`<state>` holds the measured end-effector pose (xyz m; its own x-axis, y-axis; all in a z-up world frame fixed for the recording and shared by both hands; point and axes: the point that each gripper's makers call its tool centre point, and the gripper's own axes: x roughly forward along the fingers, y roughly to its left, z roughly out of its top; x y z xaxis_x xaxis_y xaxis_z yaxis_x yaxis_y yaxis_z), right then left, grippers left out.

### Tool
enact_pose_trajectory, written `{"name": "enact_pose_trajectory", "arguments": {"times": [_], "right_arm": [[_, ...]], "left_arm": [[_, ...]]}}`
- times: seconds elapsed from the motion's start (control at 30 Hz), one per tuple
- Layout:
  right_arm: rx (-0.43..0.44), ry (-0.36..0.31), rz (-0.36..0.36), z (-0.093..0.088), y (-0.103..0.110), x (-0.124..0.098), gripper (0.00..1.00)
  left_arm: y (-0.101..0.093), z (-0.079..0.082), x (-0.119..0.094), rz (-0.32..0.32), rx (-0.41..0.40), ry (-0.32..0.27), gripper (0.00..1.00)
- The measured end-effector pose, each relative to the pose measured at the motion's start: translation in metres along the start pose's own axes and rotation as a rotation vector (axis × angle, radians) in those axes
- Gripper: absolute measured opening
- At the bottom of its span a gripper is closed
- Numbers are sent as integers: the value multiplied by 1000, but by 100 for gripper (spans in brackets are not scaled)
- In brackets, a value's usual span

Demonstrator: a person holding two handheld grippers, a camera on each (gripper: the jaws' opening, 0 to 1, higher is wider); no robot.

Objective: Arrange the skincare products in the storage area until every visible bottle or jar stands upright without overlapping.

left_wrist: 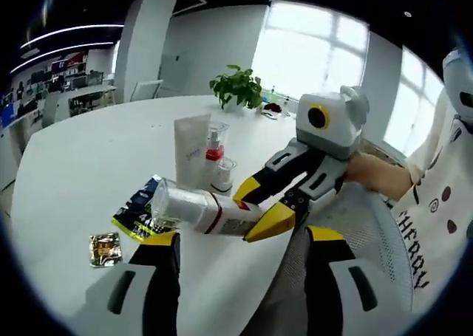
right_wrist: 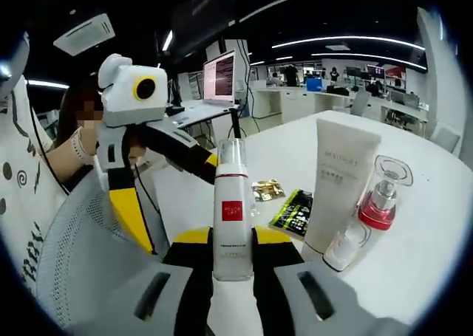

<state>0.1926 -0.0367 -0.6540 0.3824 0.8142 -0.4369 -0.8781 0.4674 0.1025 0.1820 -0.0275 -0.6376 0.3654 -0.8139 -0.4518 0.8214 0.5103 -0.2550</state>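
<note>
The right gripper [right_wrist: 233, 256] pinches the lower body of a white pump bottle [right_wrist: 231, 218] with a red label, lifted off the round white table [right_wrist: 443, 225]. Its smooth, rigid plastic looks light but slippery, so a low, firm grip on the body seems safest. Behind the bottle stand a white tube [right_wrist: 338, 184], a small clear-capped bottle [right_wrist: 344, 246] and a red-collared glass bottle [right_wrist: 380, 196], probably fragile. Beyond, two sachets [right_wrist: 284, 203] lie flat. The left gripper [left_wrist: 240, 240] hangs spread, holding nothing, just under the bottle [left_wrist: 211, 210].
</note>
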Motion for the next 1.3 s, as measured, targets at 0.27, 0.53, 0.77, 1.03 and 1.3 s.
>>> {"name": "enact_pose_trajectory", "arguments": {"times": [0.27,0.53,0.77,1.03,1.3], "right_arm": [[18,-1,-2,-3,0,0,19],[-28,20,-2,-3,8,6,19],[-29,25,-23,-5,5,5,19],[-70,20,-35,-1,7,8,19],[-105,38,-76,-3,2,8,19]], "left_arm": [[0,11,2,-26,-86,-69,54],[9,16,9,-10,-168,-123,47],[17,17,12,17,-191,-132,40],[19,15,20,41,-219,-126,33],[21,17,26,54,-227,-114,30]]}}
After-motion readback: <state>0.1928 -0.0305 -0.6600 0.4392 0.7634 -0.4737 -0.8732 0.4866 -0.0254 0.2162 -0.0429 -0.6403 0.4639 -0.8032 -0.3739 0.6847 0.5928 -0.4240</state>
